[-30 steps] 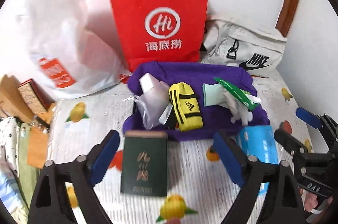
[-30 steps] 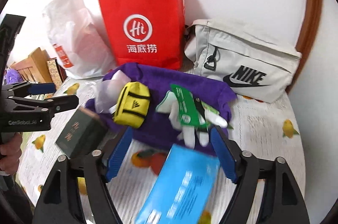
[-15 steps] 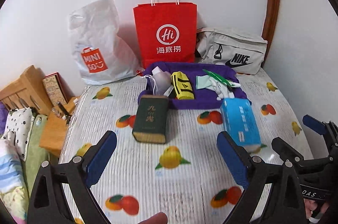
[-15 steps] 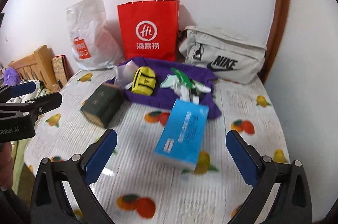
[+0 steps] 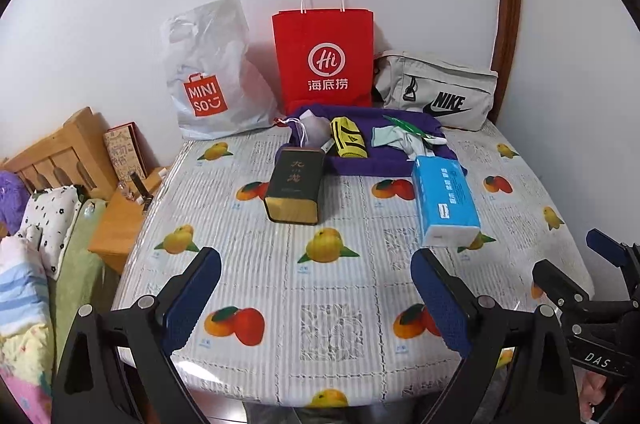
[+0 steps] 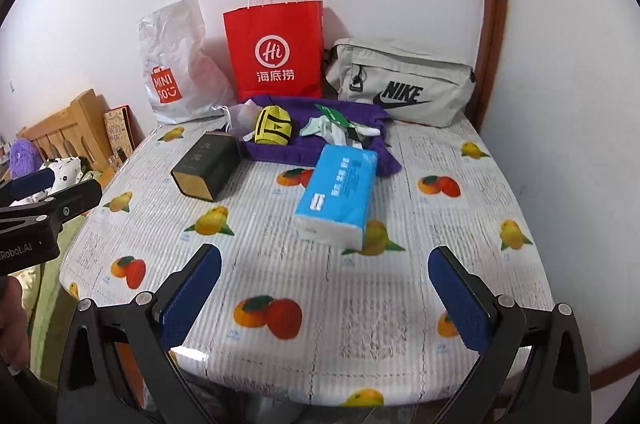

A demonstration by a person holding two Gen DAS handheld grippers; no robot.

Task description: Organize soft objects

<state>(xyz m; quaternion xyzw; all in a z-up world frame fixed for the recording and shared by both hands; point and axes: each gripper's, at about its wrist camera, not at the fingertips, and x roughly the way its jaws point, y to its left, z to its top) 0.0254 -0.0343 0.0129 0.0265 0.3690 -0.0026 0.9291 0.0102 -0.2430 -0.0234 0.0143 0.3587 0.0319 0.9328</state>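
Observation:
A purple cloth [image 5: 396, 162] [image 6: 280, 152] lies at the table's far side. On it are a yellow pouch [image 5: 348, 142] [image 6: 274, 130], a translucent drawstring bag [image 5: 314, 130] and white-green gloves [image 5: 404, 140] [image 6: 332, 130]. A blue tissue pack [image 5: 444, 200] [image 6: 338, 190] and a dark green box [image 5: 296, 180] [image 6: 208, 166] lie in front of the cloth. My left gripper [image 5: 316, 298] and right gripper [image 6: 326, 298] are open and empty over the near table edge, well back from all of them.
A red paper bag [image 5: 326, 58], a white Miniso plastic bag [image 5: 212, 72] and a grey Nike bag [image 5: 436, 94] stand against the back wall. A wooden headboard [image 5: 60, 152] and bedding [image 5: 48, 220] lie left of the fruit-print table [image 5: 340, 296].
Both grippers have pulled far back from the cloth toward the near table edge. The green box and the tissue pack, once between the fingers, now lie free on the table.

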